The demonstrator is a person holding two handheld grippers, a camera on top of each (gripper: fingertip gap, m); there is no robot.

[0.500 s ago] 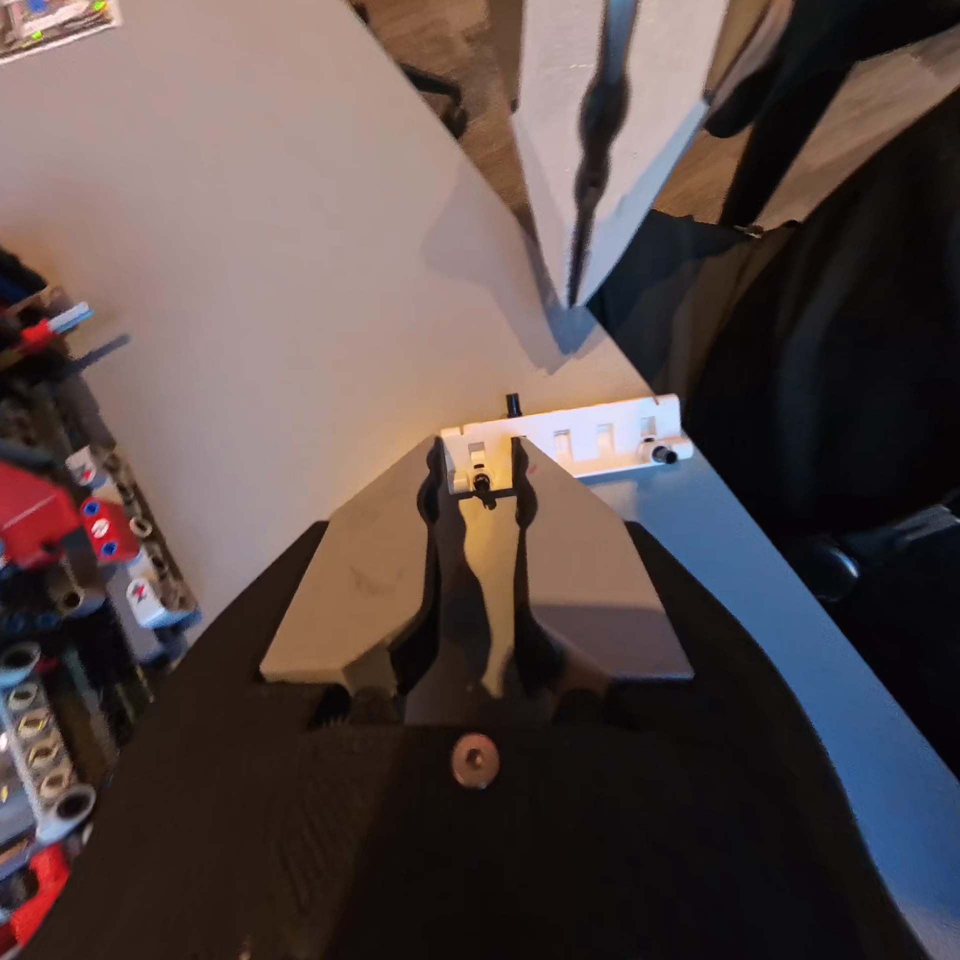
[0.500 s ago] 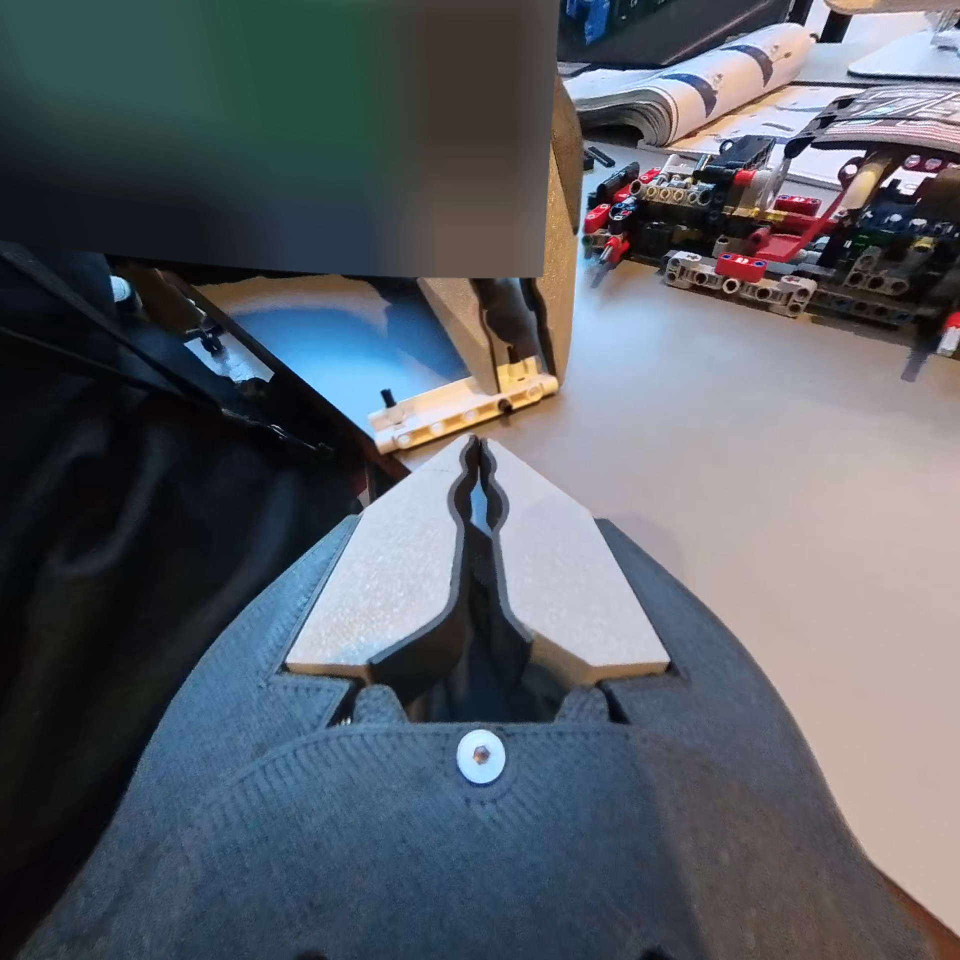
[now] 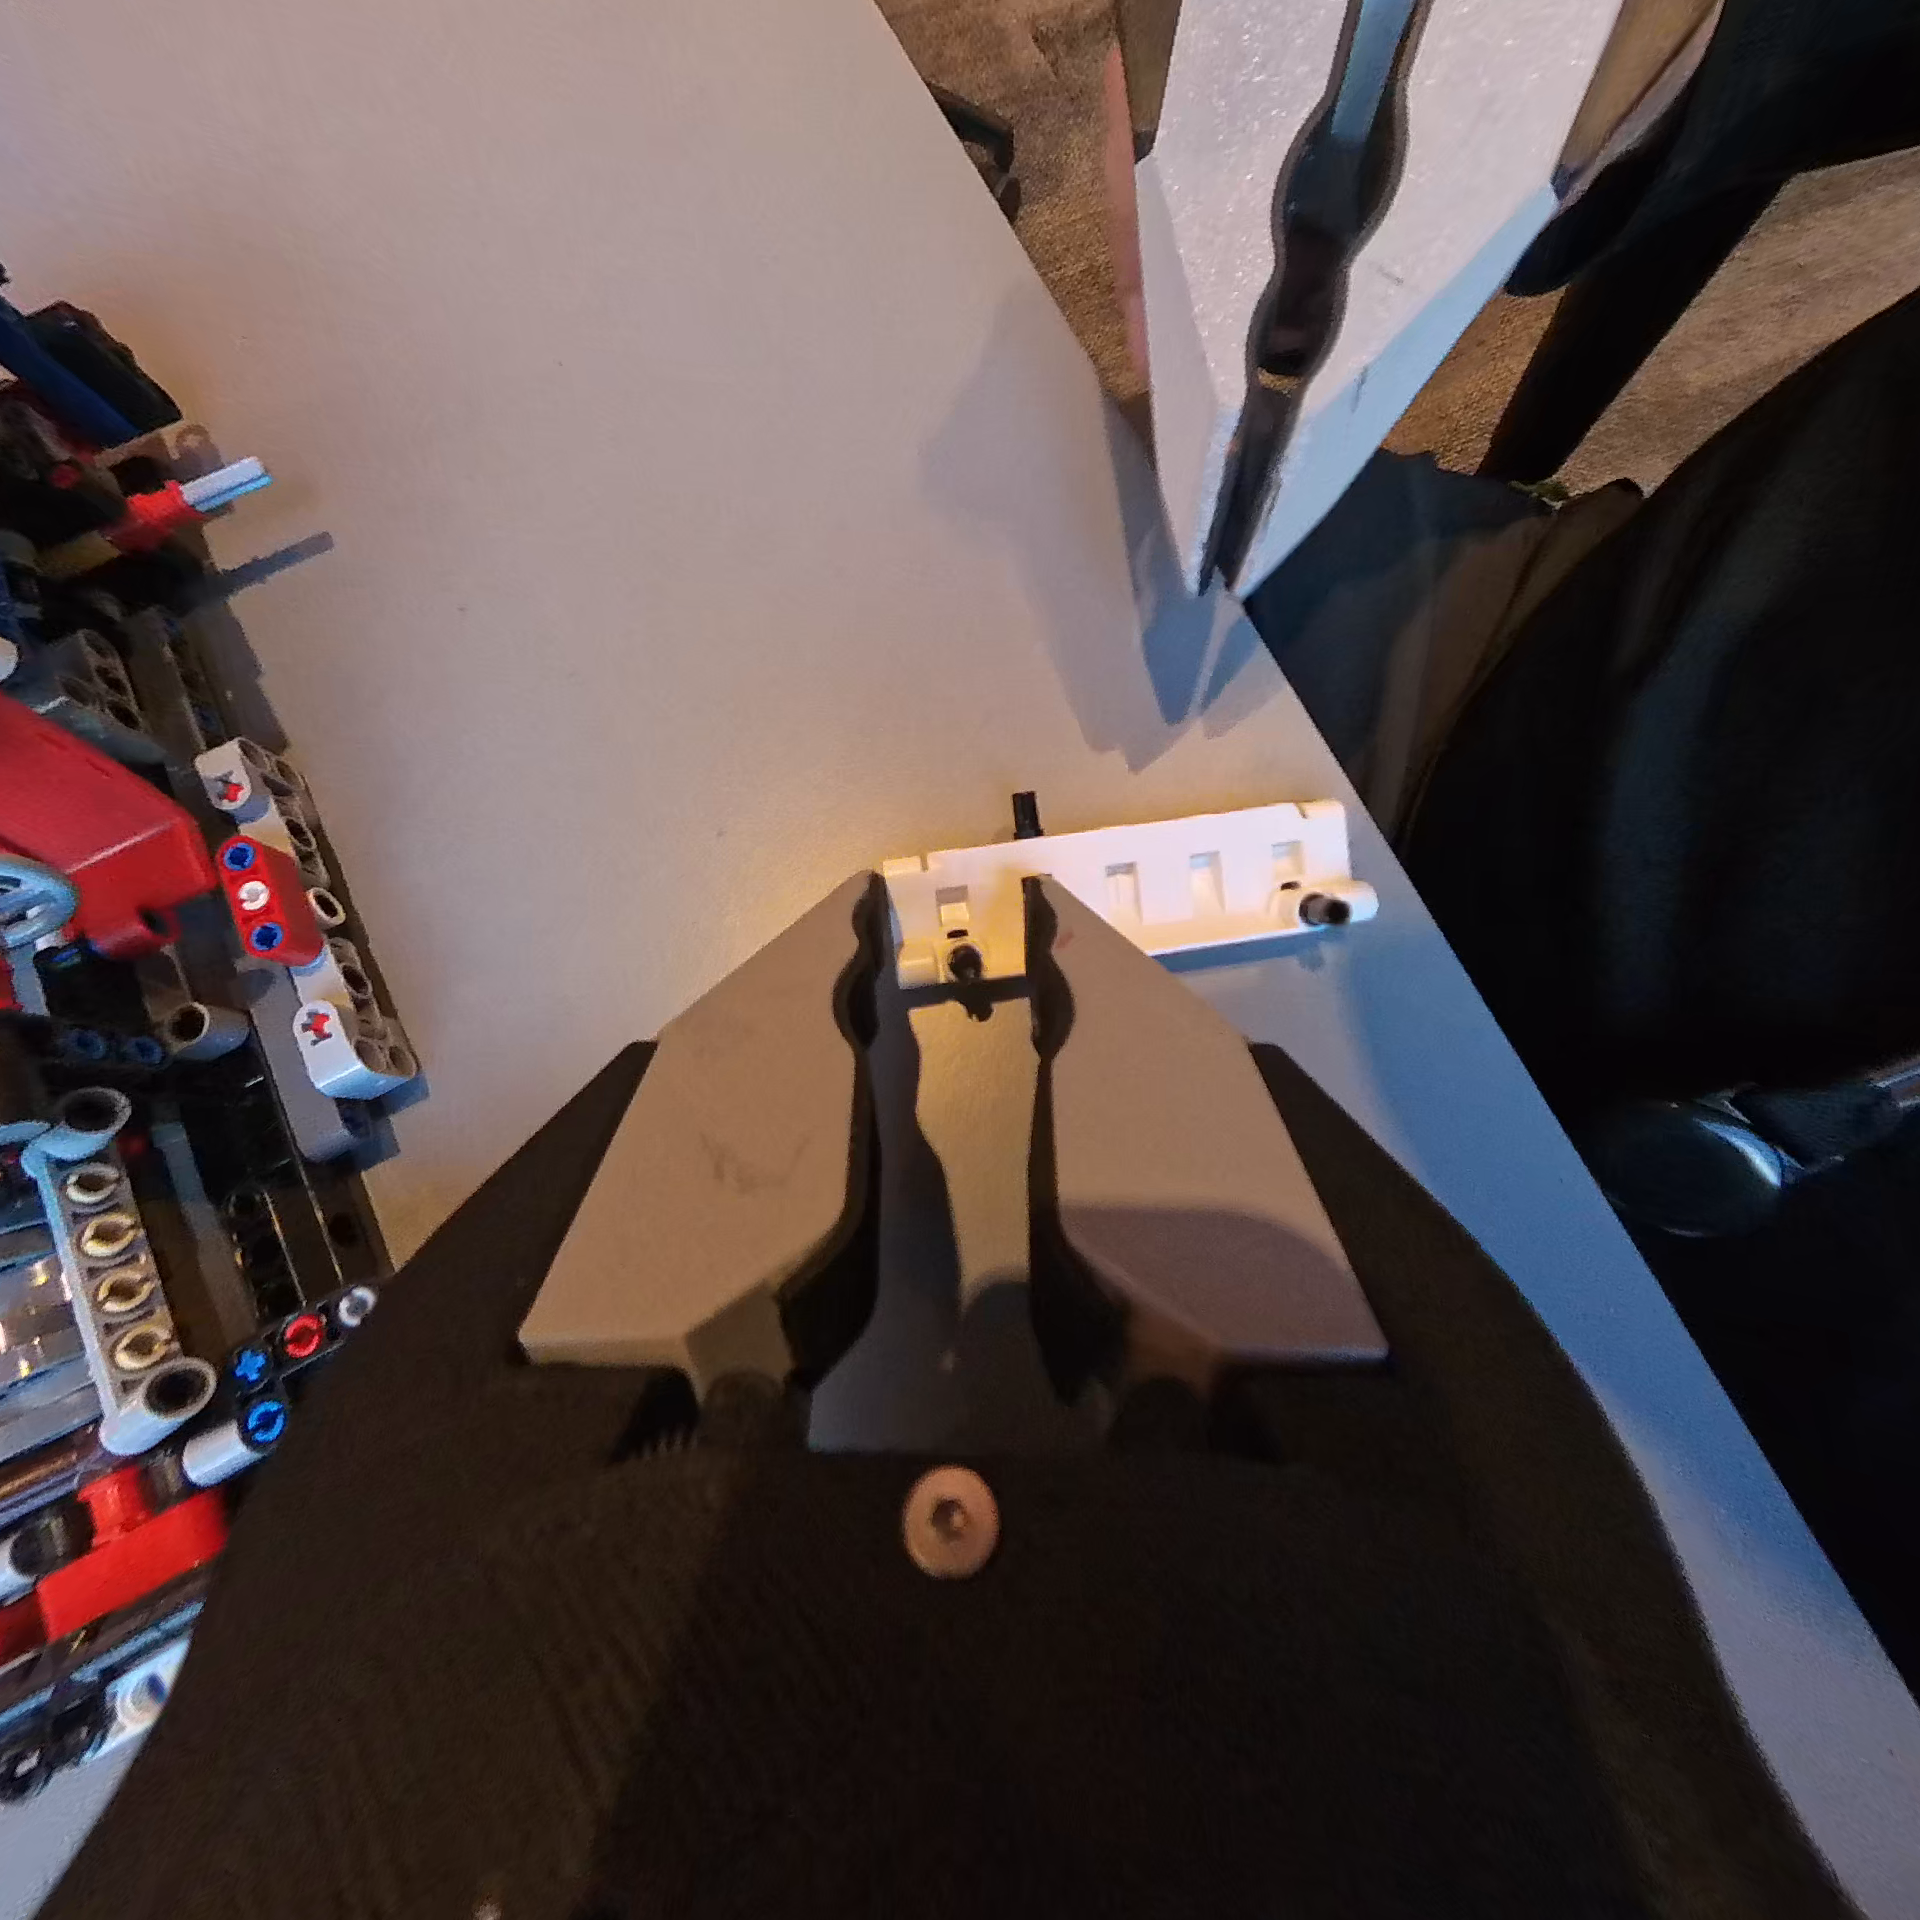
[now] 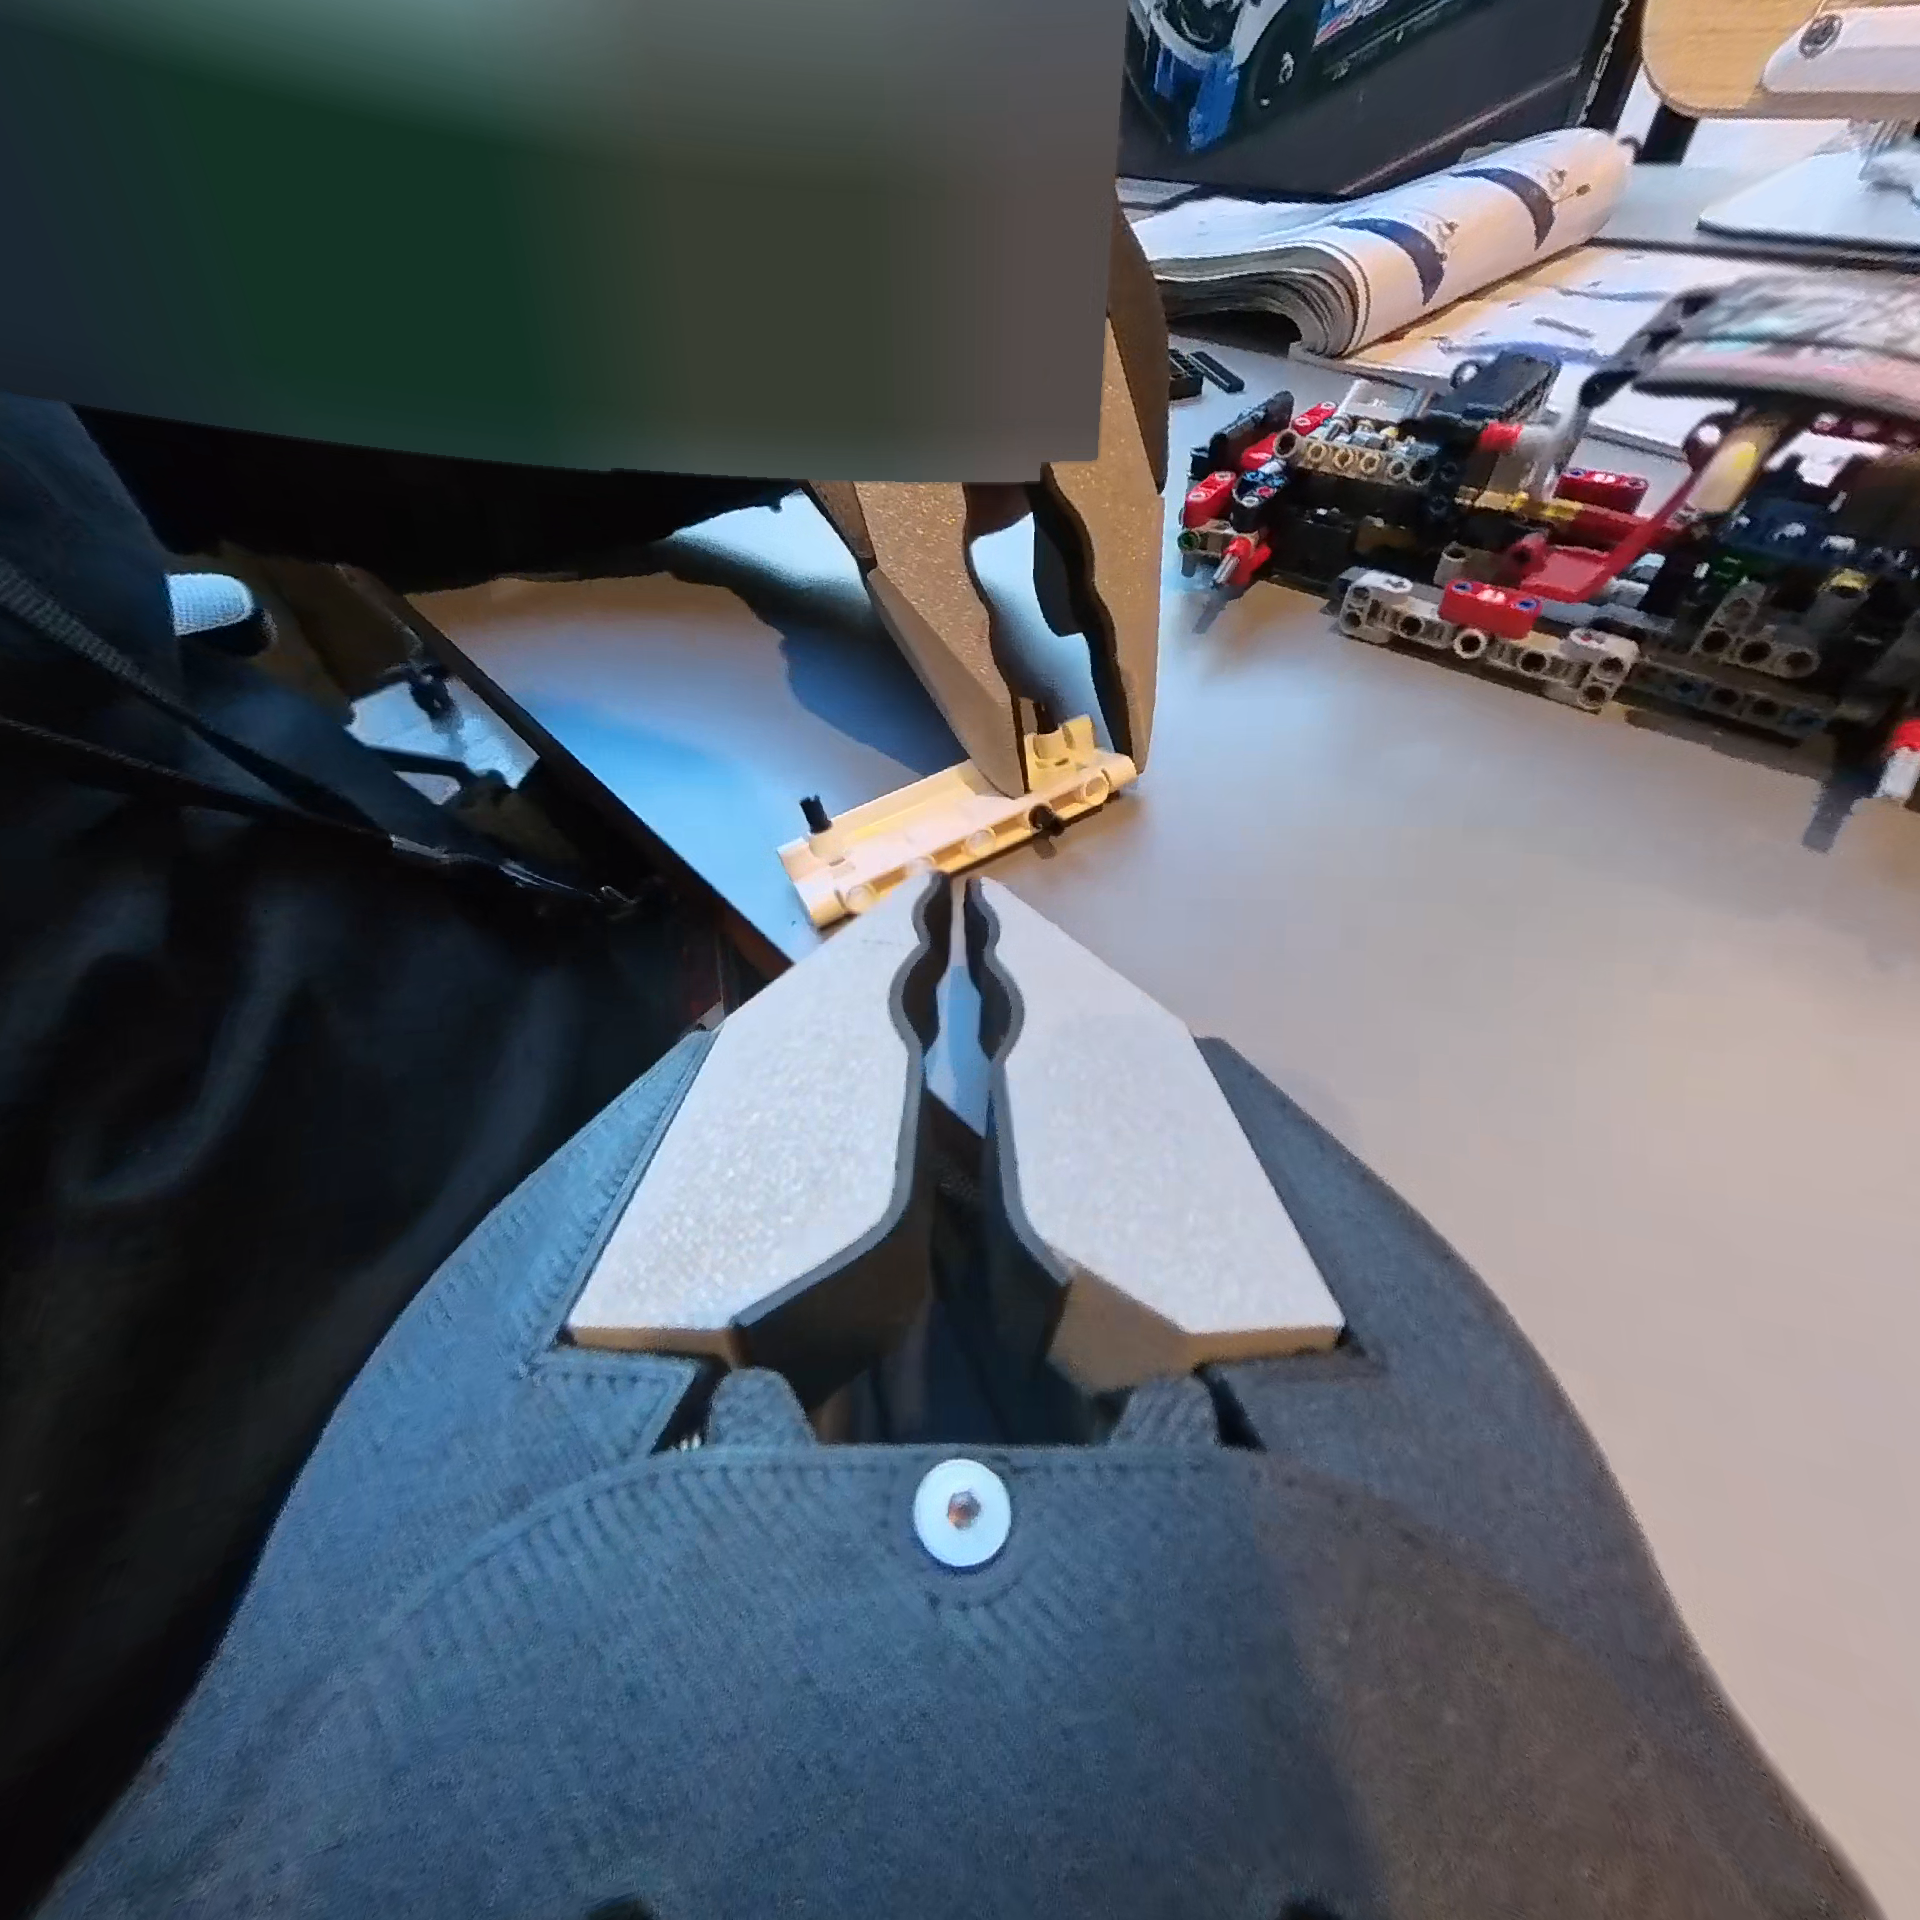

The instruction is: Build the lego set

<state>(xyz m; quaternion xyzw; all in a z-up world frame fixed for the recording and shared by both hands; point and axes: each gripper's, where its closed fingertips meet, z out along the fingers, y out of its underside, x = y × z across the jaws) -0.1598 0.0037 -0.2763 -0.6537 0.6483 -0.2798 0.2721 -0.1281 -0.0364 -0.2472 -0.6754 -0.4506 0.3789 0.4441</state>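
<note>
A long white Technic piece (image 3: pixel 1195 883) lies on the pale table (image 3: pixel 623 416) close to its edge, with a black pin (image 3: pixel 1024 810) standing up from it. My left gripper (image 3: pixel 953 904) is shut on the piece's raised left end, which also shows in the right wrist view (image 4: pixel 1060 748). My right gripper (image 4: pixel 951 888) is shut and empty, its tips just short of the near end of the white piece (image 4: pixel 935 842). In the left wrist view the right gripper (image 3: pixel 1221 571) hangs tip-down over the table edge, beyond the piece.
A large, partly built red, black and grey Technic model (image 4: pixel 1558 582) stands on the table, at the left in the left wrist view (image 3: pixel 156 935). A rolled instruction booklet (image 4: pixel 1403 260) and a dark box (image 4: pixel 1351 83) lie behind it. A person's dark clothing (image 3: pixel 1662 831) is past the edge. Left tips to right tips: about 7 cm.
Almost nothing. The right wrist view has shifted slightly, so the model sits lower in it. The left gripper and the white piece have stayed in place.
</note>
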